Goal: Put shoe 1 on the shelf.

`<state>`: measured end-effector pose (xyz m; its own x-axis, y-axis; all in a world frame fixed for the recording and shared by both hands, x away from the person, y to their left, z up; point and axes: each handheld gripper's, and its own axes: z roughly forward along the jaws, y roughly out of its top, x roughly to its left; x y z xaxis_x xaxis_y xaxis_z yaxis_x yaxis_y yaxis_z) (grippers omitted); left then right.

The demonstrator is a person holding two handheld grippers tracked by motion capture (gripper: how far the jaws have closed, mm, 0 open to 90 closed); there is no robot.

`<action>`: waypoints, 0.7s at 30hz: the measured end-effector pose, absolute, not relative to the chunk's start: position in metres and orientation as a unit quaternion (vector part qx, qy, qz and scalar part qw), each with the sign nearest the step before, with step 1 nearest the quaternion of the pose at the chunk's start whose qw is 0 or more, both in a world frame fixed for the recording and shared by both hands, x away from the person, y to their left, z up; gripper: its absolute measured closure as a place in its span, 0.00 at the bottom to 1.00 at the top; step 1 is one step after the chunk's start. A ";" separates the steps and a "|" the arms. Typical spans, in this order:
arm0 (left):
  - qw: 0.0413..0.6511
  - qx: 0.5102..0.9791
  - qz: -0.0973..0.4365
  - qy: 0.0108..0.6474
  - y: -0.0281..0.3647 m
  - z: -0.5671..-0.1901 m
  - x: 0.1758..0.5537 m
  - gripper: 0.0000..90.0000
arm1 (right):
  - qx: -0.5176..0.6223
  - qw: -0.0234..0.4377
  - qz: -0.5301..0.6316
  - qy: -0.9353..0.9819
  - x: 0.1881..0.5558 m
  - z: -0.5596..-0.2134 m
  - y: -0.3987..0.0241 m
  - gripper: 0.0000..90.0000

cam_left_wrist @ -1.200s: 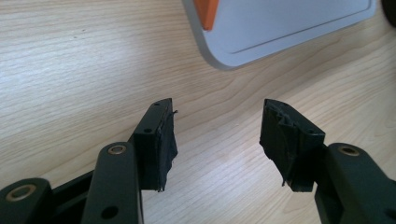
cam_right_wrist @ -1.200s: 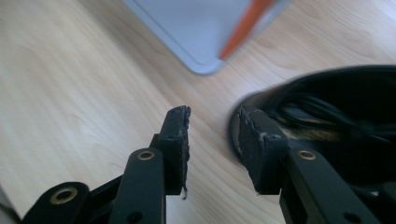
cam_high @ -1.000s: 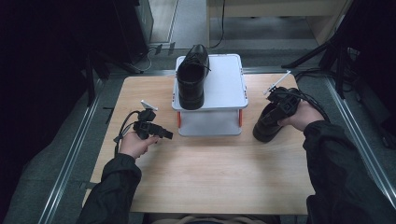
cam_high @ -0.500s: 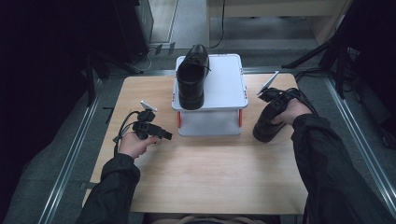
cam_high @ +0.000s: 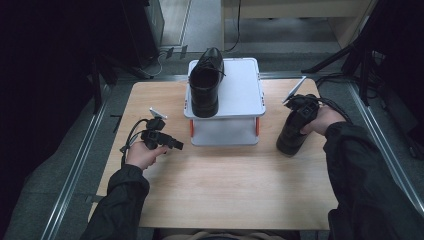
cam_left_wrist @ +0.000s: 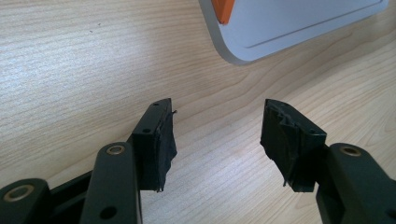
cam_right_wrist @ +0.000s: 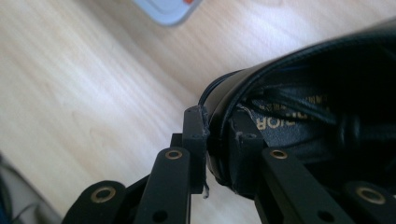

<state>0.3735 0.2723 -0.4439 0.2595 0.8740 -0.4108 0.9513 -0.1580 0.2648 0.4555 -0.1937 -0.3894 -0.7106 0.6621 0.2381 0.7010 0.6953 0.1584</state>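
Note:
One black leather shoe [cam_high: 205, 82] lies on the left half of a white two-level stand [cam_high: 240, 92] at the back middle of the table. A second black shoe [cam_high: 292, 131] is at the stand's right, toe down toward the table. My right gripper [cam_high: 300, 107] is shut on its heel rim; in the right gripper view the jaws pinch the shoe's collar [cam_right_wrist: 224, 140]. My left gripper [cam_high: 172, 144] hovers low over the wood left of the stand, open with nothing between its fingers [cam_left_wrist: 156, 140]. The stand's corner [cam_left_wrist: 280, 28] lies just ahead of it.
The wooden table [cam_high: 225, 185] has bare room in front of the stand. Metal rails run along both sides of the table. Cables trail from both grippers. Dark equipment and tripod legs stand at the back right.
My right gripper has carried the second shoe slightly left and down, closer to the stand, tilting its toe toward the table. The left gripper has stayed put.

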 end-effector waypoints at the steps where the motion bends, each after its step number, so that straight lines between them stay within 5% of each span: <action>1: 0.238 0.758 -0.081 0.602 0.272 -0.444 0.373 0.49 | -0.370 0.084 -0.122 -0.917 0.454 -0.388 -0.199 0.89; 21: 0.235 0.758 -0.081 0.603 0.269 -0.447 0.374 0.49 | -0.378 0.086 -0.119 -0.914 0.431 -0.395 -0.260 0.90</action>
